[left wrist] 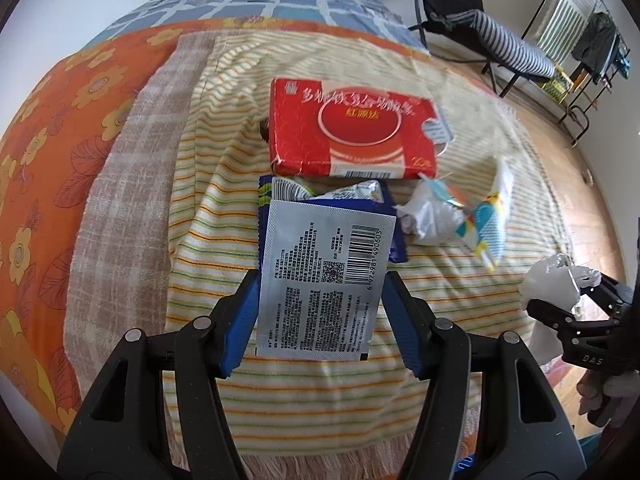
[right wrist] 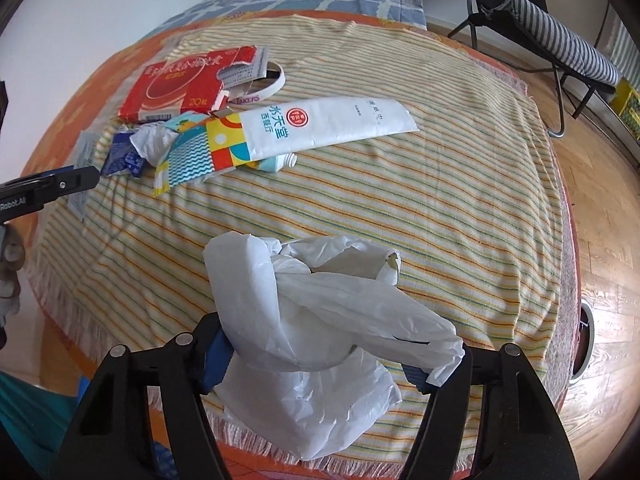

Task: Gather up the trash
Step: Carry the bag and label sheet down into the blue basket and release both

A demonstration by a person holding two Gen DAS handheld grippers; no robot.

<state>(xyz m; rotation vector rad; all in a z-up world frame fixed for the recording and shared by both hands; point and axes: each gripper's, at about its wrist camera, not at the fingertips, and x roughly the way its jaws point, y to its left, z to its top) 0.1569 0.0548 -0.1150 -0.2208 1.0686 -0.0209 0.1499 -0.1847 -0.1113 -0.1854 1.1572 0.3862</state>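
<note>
My left gripper (left wrist: 320, 304) stands open around a silver foil sachet (left wrist: 324, 280) with a barcode, lying on the striped towel (left wrist: 320, 392); the jaws flank it without clear contact. Beyond it lie a blue wrapper (left wrist: 384, 196), a red medicine box (left wrist: 352, 132) and crumpled white paper with a colourful wrapper (left wrist: 452, 216). My right gripper (right wrist: 324, 356) holds a white plastic bag (right wrist: 320, 304) draped over and between its fingers above the towel's near edge. The right view shows the red box (right wrist: 172, 84), a long white-and-colourful package (right wrist: 288, 128) and the left gripper (right wrist: 52, 188).
The striped towel (right wrist: 400, 208) lies on an orange floral sheet (left wrist: 60, 140) over a bed. A white Lakers wristband (right wrist: 264, 88) lies by the box. A black folding chair with a striped cushion (right wrist: 560, 36) stands on the wood floor at right.
</note>
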